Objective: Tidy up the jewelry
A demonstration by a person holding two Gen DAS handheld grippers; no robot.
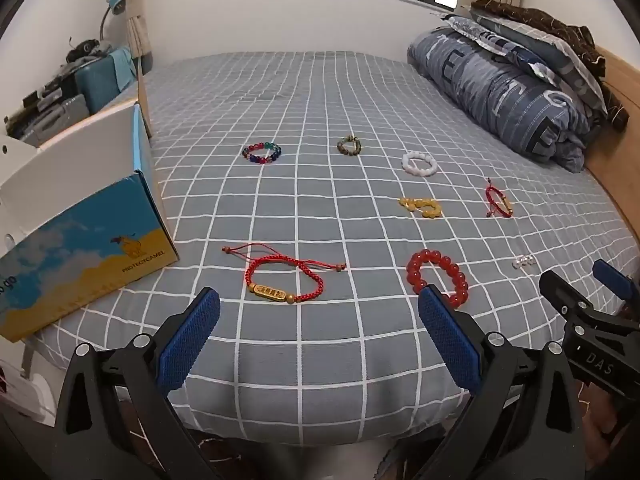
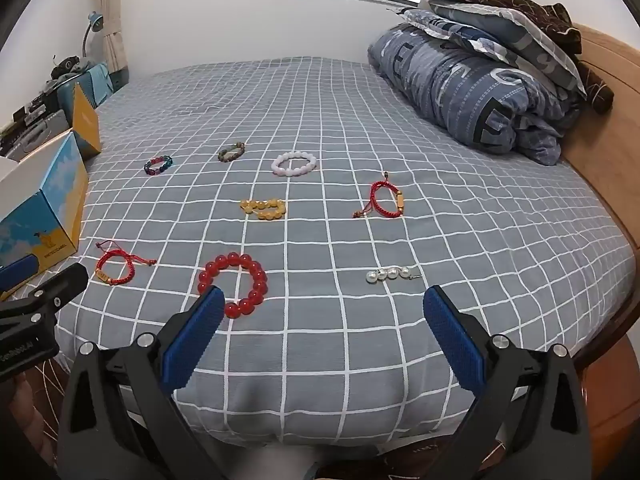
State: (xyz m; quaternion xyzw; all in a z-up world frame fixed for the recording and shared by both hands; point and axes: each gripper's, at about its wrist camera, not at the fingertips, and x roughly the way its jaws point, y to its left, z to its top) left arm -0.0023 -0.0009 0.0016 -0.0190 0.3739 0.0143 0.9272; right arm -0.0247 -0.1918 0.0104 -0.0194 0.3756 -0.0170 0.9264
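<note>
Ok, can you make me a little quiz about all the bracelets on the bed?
1. True or false: the big red bead bracelet lies nearer the bed's front edge than the white bead bracelet.
2. Which piece lies by itself toward the right side of the grey checked bed sheet? A) the yellow bead bracelet B) the short row of white pearls C) the multicoloured bead bracelet
3. Fill in: both tools, left tool and right tool, are ____ and hold nothing.

Key: 1 true; 2 B; 3 open.
</note>
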